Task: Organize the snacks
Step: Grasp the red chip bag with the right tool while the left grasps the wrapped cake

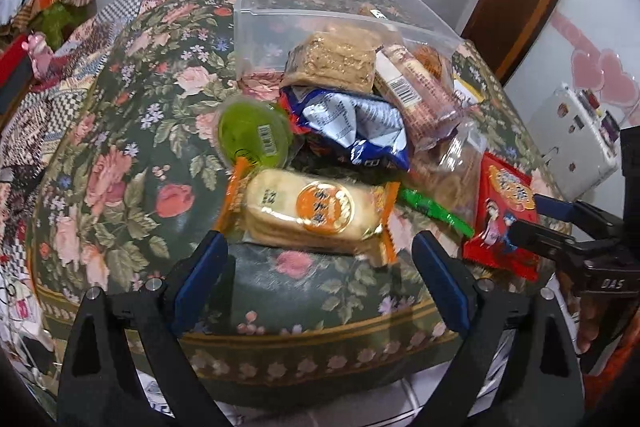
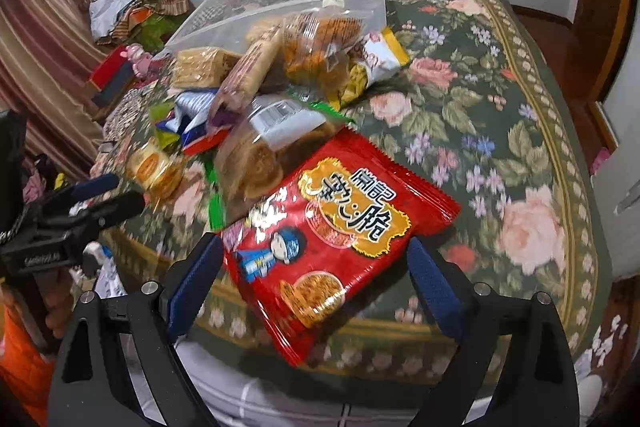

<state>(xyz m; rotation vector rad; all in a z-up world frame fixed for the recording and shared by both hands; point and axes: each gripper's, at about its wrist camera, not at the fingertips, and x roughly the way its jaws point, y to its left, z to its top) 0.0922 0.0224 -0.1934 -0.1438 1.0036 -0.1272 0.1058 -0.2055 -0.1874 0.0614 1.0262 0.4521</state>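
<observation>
Right up front, the right gripper [image 2: 316,259] has its jaws spread wide on either side of the red snack packet [image 2: 340,227], which lies flat at the near edge of the floral tablecloth [image 2: 500,131], not yet pinched. Over on the other side, the left gripper [image 1: 320,259] is just as wide open, lined up on the orange-trimmed rice cracker pack [image 1: 312,215] sitting just ahead of its fingertips, not touching that I can see. Behind that, the green jelly cup [image 1: 252,137] lies tipped beside a crumpled blue-and-white wrapper [image 1: 356,127], with a green stick-shaped item [image 1: 436,213] poking out to the right. Further back, the pile builds: a block of tan wafers [image 1: 336,61], a pink-wrapped biscuit roll [image 1: 420,95], a clear bag of round cakes [image 2: 256,155]. At the far end stands the clear plastic bin [image 1: 280,23], looking largely empty, with the heap crowding its near side. So I'd call this early going, the reach-and-grasp stage, nothing sorted yet. Next up, by my reading: each gripper needs to close on its packet, gently on that slippery red foil, then carry it over the heap and into the bin.
</observation>
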